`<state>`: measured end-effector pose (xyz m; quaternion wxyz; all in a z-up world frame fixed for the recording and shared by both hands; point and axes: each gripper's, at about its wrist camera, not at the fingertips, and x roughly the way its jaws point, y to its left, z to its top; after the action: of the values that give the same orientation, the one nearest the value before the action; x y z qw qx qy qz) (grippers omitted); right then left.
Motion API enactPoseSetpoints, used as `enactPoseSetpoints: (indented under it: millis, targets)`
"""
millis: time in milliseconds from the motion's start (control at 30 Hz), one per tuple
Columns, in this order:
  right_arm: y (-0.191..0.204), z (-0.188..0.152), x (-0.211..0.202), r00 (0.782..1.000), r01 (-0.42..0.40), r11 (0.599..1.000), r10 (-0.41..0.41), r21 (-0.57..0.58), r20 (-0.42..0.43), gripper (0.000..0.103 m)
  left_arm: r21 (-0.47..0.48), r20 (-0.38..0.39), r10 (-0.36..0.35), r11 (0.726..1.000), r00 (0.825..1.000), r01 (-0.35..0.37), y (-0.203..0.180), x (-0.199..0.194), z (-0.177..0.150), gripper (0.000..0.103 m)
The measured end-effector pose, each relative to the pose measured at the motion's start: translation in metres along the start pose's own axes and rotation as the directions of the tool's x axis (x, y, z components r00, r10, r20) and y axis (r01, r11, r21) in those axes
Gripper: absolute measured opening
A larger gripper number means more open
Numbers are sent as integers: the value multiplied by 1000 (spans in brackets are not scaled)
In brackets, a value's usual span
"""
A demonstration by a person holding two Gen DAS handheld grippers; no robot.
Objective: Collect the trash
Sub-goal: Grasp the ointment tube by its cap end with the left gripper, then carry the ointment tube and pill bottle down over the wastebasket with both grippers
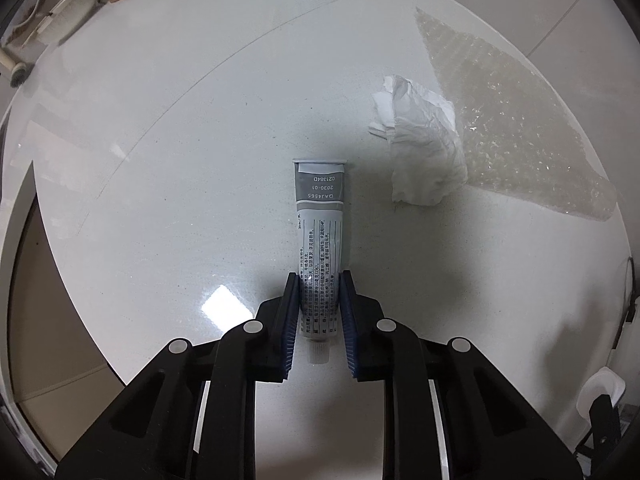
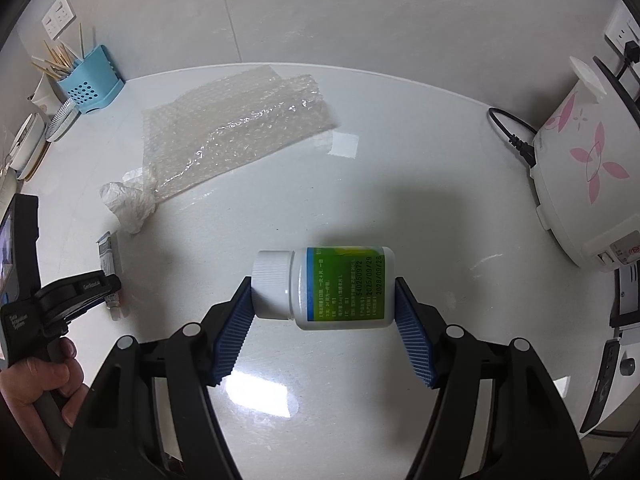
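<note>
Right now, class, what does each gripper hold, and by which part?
Left gripper: the tube, clamped near its cap end. Right gripper: the bottle, end to end, cap against one finger, base against the other.

Both grippers, the left gripper (image 1: 319, 280) and the right gripper (image 2: 324, 296), have black angular arms with round silver rivets. Ribbed blue pads (image 2: 414, 344) line their fingers' inner faces. White lettering marks the left gripper's body.

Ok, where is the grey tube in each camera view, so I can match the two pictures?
Left wrist view: the tube lies at centre, lengthwise, its cap end between the left gripper jaws.
Right wrist view: the tube is at the left edge, partly under the left gripper.
Shared landmark: the crumpled tissue, beside the tube against the bubble wrap.
</note>
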<state>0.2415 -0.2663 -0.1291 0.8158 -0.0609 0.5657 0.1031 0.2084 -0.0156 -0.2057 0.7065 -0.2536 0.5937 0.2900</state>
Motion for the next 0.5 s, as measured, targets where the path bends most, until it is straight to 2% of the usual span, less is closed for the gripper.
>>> enactPoseSetpoints:
  millis: [333,500]
  targets:
    - [12,-4,-8,1000,2,1000,-2,26,20,65,83,80,-66,995,995,60,17,-31,-10,19]
    - [19,-8,-18,998,-8,999,5,45,55,65,160,140,-122,982,983,99,28,-52,-11,19]
